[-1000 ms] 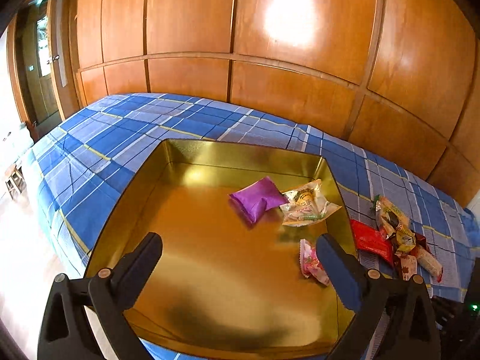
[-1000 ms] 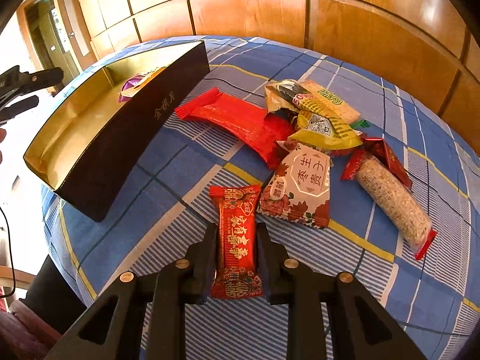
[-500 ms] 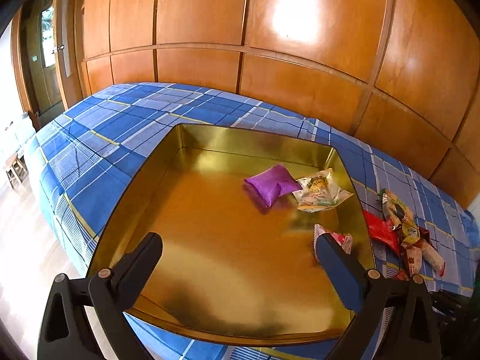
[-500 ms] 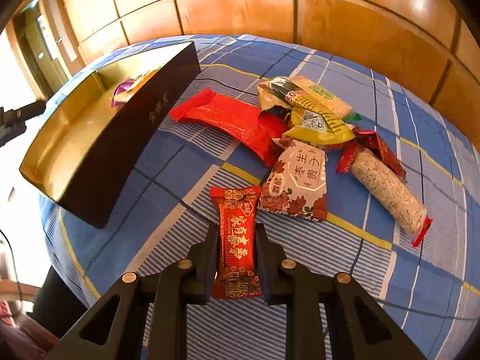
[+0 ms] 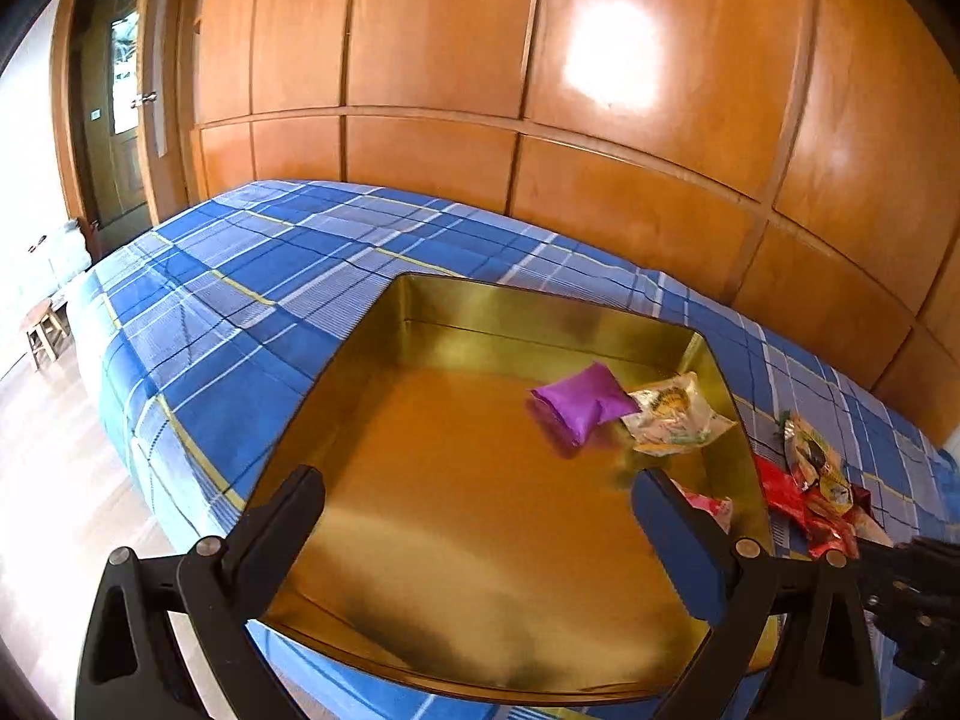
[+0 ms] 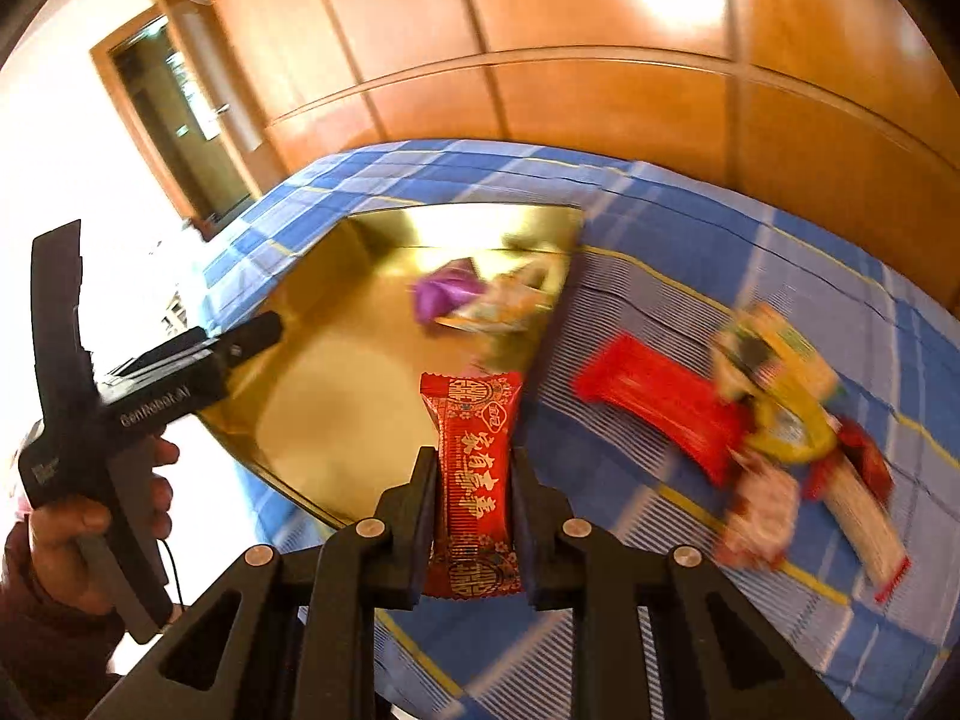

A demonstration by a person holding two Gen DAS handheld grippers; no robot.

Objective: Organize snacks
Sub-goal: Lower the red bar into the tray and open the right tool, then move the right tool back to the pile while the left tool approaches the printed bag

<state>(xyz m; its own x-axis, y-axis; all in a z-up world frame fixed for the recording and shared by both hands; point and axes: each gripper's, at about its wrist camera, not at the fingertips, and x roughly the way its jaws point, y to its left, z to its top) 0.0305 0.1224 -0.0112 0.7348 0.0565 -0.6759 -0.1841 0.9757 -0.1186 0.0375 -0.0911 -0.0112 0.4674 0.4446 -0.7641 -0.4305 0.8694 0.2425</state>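
Note:
My right gripper (image 6: 471,468) is shut on a red snack packet with gold characters (image 6: 474,456) and holds it in the air near the right edge of the gold box (image 6: 324,396). My left gripper (image 5: 480,501) is open and empty, hovering over the near side of the gold box (image 5: 420,324). Inside the box lie a purple packet (image 5: 579,405), a pale printed packet (image 5: 675,414) and a pink packet (image 5: 711,507) partly hidden by my right finger. The left gripper also shows in the right wrist view (image 6: 150,384), held by a hand.
A pile of loose snacks (image 6: 774,414) lies on the blue checked cloth (image 5: 252,276) right of the box, including a flat red packet (image 6: 654,402). Wooden wall panels stand behind. The bed edge drops to the floor on the left.
My right gripper has lifted the red packet off the cloth and swung it left toward the box. My left gripper has drawn back and to the left; the box looks smaller.

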